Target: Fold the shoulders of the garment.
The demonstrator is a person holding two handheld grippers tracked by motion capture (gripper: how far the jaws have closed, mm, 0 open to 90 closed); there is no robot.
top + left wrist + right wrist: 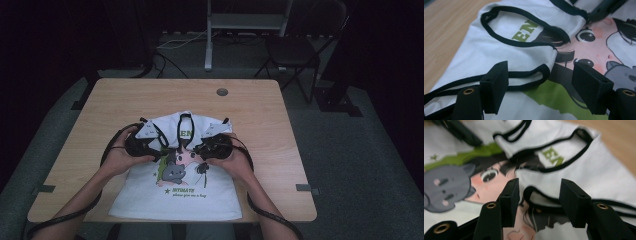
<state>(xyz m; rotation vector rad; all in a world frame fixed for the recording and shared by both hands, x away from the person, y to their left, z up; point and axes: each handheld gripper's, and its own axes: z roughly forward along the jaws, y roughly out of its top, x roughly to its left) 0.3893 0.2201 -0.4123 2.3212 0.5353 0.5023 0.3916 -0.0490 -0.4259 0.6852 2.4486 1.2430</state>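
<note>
White sleeveless shirt (pixel 175 192) with black trim and a cartoon print, spread flat on the wooden desk (pixel 105 100), top part folded down over the print, presumably to fold it smaller. Left tool (pixel 161 148) low over the folded edge, jaws apart with a black-trimmed armhole edge (pixel 541 72) between them, unpinched. Right tool (pixel 196 150) likewise parted astride the other trimmed edge (pixel 536 195), apparently ready to pinch.
</note>
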